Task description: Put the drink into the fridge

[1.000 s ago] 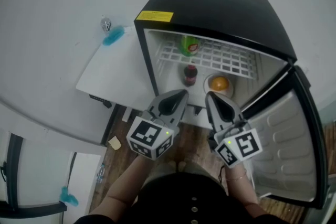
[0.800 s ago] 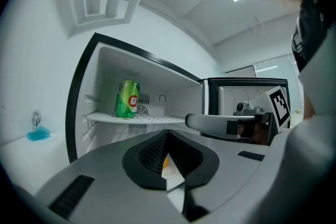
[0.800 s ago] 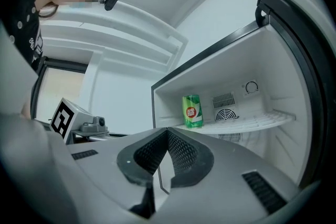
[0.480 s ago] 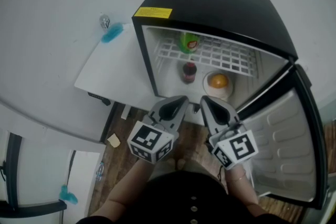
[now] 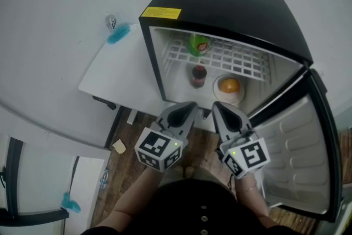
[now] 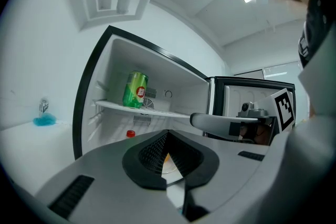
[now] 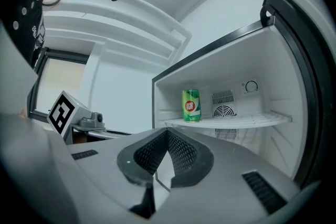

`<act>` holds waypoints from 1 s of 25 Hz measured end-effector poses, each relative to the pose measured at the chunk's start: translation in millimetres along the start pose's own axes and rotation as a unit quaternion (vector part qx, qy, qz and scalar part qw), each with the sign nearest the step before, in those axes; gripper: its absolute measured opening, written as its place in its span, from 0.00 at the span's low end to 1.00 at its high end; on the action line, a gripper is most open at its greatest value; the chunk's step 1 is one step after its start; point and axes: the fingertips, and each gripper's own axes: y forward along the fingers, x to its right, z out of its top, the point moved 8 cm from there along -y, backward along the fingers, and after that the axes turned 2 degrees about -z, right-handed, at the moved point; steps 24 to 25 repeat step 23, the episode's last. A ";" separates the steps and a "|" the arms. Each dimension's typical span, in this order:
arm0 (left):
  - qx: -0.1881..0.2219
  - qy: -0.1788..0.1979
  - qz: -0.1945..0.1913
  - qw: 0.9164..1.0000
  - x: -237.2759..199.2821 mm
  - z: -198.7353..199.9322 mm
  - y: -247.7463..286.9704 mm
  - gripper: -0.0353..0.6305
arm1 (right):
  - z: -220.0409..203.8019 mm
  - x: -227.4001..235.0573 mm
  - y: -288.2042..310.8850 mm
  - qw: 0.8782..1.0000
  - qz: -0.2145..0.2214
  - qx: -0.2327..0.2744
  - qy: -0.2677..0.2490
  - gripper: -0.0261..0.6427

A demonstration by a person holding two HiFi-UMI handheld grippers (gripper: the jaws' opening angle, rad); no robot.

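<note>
1. Head view: Drink can (image 5: 198,45), green, is standing upright on the wire shelf (image 5: 242,63) inside the open black fridge (image 5: 231,5), toward the shelf's left end. Below it, a dark bottle (image 5: 198,75) with a red cap is standing on the fridge floor, beside an orange (image 5: 230,85) that is lying on a white plate (image 5: 219,94). The door (image 5: 300,157) is hanging wide open at right. The left gripper (image 5: 191,105) and the right gripper (image 5: 215,105) are hovering side by side just in front of the opening, above the wooden floor (image 5: 129,165). Each is keeping its jaws pressed together and is carrying nothing.

2. Left gripper view: The drink can (image 6: 135,90) is sitting on the shelf (image 6: 142,109) at the left of the fridge interior, well apart from the left gripper (image 6: 167,134). That gripper's jaws are meeting at the tips, with nothing between them. The bottle's red cap (image 6: 130,134) is showing under the shelf. The right gripper (image 6: 220,122) is reaching in from the right, in front of the open door (image 6: 252,93).

3. Right gripper view: The drink can (image 7: 191,105) is standing upright at the left end of the shelf (image 7: 231,122), next to the rear vent (image 7: 224,111). The right gripper (image 7: 167,132) is pointing at the fridge with its jaws closed and empty, and the can is well beyond their tips. The left gripper's marker cube (image 7: 64,111) is showing at far left.
</note>
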 end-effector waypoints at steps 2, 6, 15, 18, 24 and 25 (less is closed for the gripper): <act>-0.002 -0.001 -0.001 1.000 0.5 -0.9 0.7 0.06 | -1.3 -0.1 -1.5 1.000 0.000 -0.002 0.001 0.05; -0.006 0.004 -0.007 1.000 2.0 0.3 2.4 0.06 | -6.7 0.3 -3.4 1.000 -0.004 -0.006 0.009 0.05; -0.013 -0.022 -0.014 1.000 0.4 -7.1 2.9 0.06 | -10.3 2.2 -2.7 1.000 -0.013 -0.011 0.015 0.05; -0.013 -0.025 -0.010 1.000 -1.6 -8.4 0.5 0.06 | -11.1 0.4 -1.5 1.000 -0.011 -0.012 0.015 0.05; -0.012 -0.030 -0.003 0.999 -6.6 -9.9 -2.8 0.06 | -10.8 -2.5 1.6 1.000 -0.010 -0.013 0.012 0.05; -0.012 -0.030 -0.003 0.999 -6.6 -9.9 -2.8 0.06 | -10.8 -2.5 1.6 1.000 -0.010 -0.013 0.012 0.05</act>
